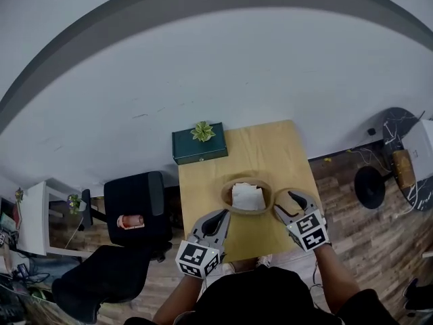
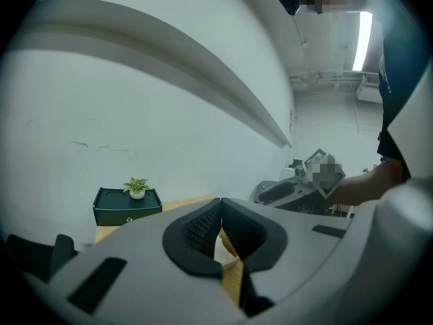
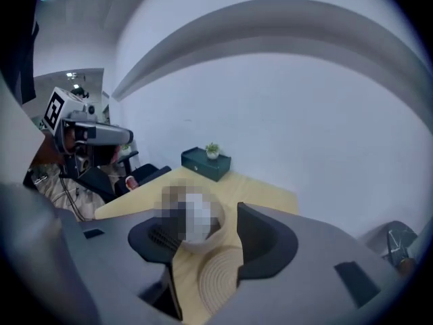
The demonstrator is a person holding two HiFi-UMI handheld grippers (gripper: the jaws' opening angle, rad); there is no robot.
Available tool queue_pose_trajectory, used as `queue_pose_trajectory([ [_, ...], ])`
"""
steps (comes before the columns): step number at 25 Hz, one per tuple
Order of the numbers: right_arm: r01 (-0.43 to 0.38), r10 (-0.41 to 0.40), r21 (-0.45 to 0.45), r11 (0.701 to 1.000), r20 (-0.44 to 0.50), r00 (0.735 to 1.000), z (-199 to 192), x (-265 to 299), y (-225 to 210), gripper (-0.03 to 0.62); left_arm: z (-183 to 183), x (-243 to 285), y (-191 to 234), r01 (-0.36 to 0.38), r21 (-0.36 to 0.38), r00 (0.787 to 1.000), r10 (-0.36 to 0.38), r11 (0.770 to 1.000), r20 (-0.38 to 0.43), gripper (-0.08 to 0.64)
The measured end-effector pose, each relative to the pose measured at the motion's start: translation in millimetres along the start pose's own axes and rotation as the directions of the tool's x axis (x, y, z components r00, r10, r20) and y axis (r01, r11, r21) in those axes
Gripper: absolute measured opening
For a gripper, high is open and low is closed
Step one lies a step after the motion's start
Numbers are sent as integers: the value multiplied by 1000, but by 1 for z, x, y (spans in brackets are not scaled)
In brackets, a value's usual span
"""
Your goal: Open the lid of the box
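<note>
Starting at the left of the head view, a black chair (image 1: 135,205) is seen on the floor beside the wooden counter (image 1: 264,147). On the counter's far left corner a dark green case (image 1: 199,146) is set, with a small potted plant (image 1: 202,131) on top.

Nearer the person, the left gripper (image 1: 220,217) is held over the counter's near edge, just left of the round woven box (image 1: 226,198). In the left gripper view its fingers (image 2: 196,225) are brought together at the tips, and nothing is clamped between them.

The round woven box stands at the middle of the counter's near half. It is uncovered, and something white (image 1: 247,197) is seen inside it.

Just to its right the lid (image 1: 285,191) is seen, apparently lying flat on the counter close against the box. The right gripper (image 1: 287,205) is held over it. In the right gripper view the fingers (image 3: 260,239) are set moderately apart. The lid's ringed surface (image 3: 216,276) is seen low in the gap, with bare counter visible between it and the left finger. Its other edge is hidden behind the right finger, and no clamping is shown.
</note>
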State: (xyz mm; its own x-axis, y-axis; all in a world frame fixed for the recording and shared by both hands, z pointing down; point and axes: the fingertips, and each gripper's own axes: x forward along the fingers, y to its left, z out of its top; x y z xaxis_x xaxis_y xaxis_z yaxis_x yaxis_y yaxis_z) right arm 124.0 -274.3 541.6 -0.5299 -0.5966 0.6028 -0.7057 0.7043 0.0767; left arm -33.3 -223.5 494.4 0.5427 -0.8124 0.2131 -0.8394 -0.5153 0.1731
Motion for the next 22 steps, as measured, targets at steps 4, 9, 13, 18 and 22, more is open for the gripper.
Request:
queue_pose_trajectory([
  [4,52,-50,-20,998,78,996,25,-12,2,198,3,-9,2,-12,7,1000,12,1000,5,18],
  [9,132,-124,-35,991,165,978,40,-25,1,68,2,-18,6,-29,11,1000,29,1000,7,18],
  [13,155,-150,-1,988,242,959,52,-34,3,20,1,-24,6,-35,3,999,35,999,15,18],
  [18,186,-174,-16,982,275,946,62,-41,6,18,1,-26,6,-37,3,999,37,999,13,18],
  [22,192,-187,12,981,292,938,66,-46,9,18,2,-28,5,-35,2,999,35,999,17,18],
])
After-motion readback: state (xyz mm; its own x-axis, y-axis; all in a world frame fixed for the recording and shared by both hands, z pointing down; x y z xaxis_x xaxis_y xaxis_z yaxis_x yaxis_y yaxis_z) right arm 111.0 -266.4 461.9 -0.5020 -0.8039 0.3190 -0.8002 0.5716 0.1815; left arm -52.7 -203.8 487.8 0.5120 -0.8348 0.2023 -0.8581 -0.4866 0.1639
